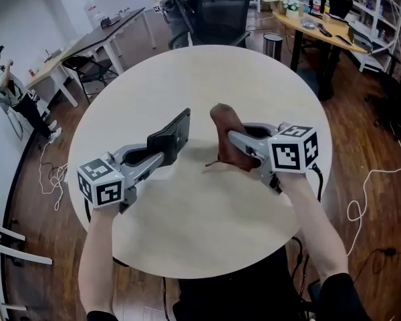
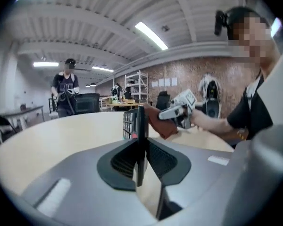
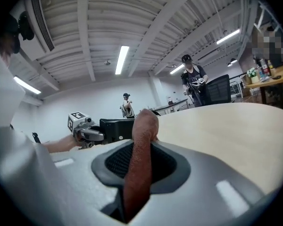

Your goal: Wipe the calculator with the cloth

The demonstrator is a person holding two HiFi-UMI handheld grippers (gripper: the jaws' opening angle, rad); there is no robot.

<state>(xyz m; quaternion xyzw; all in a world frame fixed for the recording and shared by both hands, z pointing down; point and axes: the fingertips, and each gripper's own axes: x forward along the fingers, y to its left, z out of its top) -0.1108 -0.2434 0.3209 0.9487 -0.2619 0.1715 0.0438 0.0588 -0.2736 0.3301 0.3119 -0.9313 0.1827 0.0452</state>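
Note:
A black calculator [image 1: 172, 136] is raised above the round table [image 1: 187, 79], tilted on edge, and my left gripper [image 1: 159, 154] is shut on its near end. In the left gripper view the calculator [image 2: 137, 126] stands edge-on between the pads, its keys facing left. A brown cloth [image 1: 228, 139] hangs bunched from my right gripper [image 1: 244, 149], which is shut on it just right of the calculator. The right gripper view shows the cloth [image 3: 140, 154] pinched between the pads, with the calculator [image 3: 117, 128] and left gripper beyond. A small gap separates cloth and calculator.
A black office chair [image 1: 217, 15] stands at the table's far side, with a bin [image 1: 273, 44] to its right. A cluttered desk [image 1: 321, 25] is at the back right, grey desks [image 1: 87, 45] at the back left. A person [image 1: 13, 92] stands at far left.

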